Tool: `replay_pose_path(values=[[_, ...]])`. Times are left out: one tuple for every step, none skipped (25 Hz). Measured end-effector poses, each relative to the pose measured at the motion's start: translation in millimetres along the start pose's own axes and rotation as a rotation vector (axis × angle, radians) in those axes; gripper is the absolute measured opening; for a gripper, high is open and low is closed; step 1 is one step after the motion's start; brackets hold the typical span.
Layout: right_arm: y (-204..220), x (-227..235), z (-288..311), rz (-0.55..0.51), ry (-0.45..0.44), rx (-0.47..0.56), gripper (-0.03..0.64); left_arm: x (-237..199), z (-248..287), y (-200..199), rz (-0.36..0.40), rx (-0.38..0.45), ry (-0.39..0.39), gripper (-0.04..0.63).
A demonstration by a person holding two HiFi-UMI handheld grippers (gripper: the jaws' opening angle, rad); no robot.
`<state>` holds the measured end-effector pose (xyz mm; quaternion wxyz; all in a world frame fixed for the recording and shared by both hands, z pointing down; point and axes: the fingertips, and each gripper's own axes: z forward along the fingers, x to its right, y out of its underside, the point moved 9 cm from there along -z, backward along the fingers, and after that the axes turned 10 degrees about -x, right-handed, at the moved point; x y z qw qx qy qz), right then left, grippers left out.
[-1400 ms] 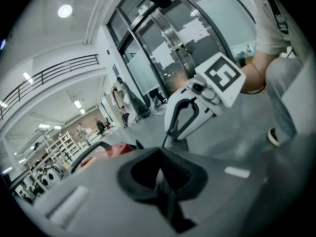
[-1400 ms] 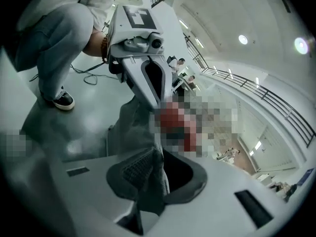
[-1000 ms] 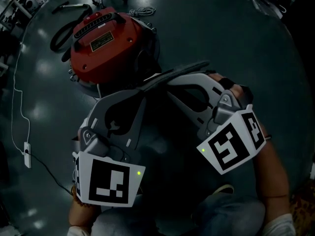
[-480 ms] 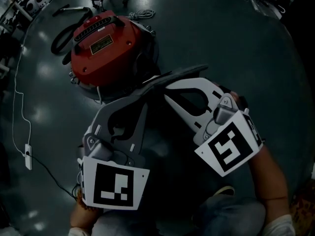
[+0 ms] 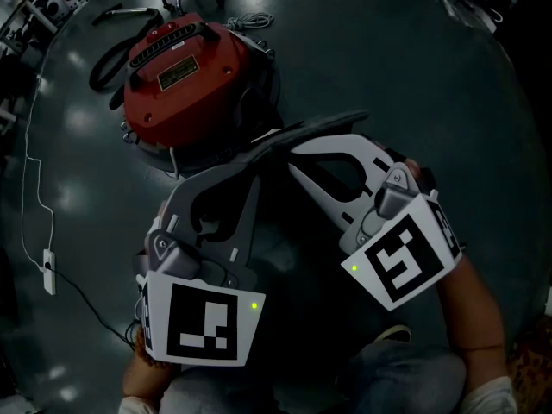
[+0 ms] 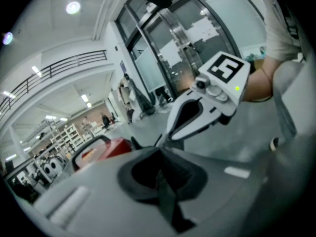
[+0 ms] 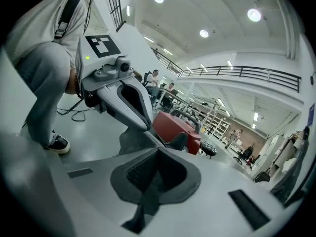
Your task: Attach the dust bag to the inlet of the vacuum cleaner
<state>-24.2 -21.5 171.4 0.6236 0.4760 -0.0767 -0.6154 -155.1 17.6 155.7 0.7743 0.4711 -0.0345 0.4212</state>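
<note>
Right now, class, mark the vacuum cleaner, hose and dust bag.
vacuum cleaner (image 5: 191,93), head view, red top cover.
hose (image 5: 102,61), head view, black loop on the floor.
dust bag (image 5: 319,126), head view, dark edge at the claw tips.

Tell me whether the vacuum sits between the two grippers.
No, the vacuum stands on the floor beyond the tips of the left gripper and right gripper, which nearly meet.

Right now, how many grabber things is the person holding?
2. The left gripper is at the lower left, the right gripper at the right; both tips pinch what looks like the dust bag, near the red vacuum cleaner.
</note>
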Motion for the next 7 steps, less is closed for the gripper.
replay_pose_path(values=[[-0.2, -0.1, 0.0, 0.0, 0.0, 0.001, 0.011, 0.2, 0.0, 0.1, 0.0, -0.001, 0.0, 0.003], [-0.5, -0.3, 0.0, 0.0, 0.0, 0.005, 0.011, 0.5, 0.0, 0.0, 0.001, -0.002, 0.0, 0.003], [-0.9, -0.5, 0.0, -0.001, -0.001, 0.009, 0.011, 0.6, -0.1, -0.2, 0.002, -0.002, 0.0, 0.003], [-1.3, -0.6, -0.2, -0.002, -0.001, 0.012, 0.01, 0.7, -0.1, -0.3, 0.003, -0.002, -0.001, 0.003], [-1.5, -0.7, -0.4, -0.003, -0.001, 0.013, 0.011, 0.7, -0.1, -0.5, 0.003, -0.002, -0.001, 0.003], [-1.7, -0.6, -0.6, -0.003, 0.0, 0.013, 0.011, 0.7, -0.1, -0.6, 0.003, -0.003, -0.001, 0.003], [-1.9, -0.6, -0.9, -0.003, 0.0, 0.013, 0.01, 0.7, 0.0, -0.6, 0.003, -0.004, -0.001, 0.003]])
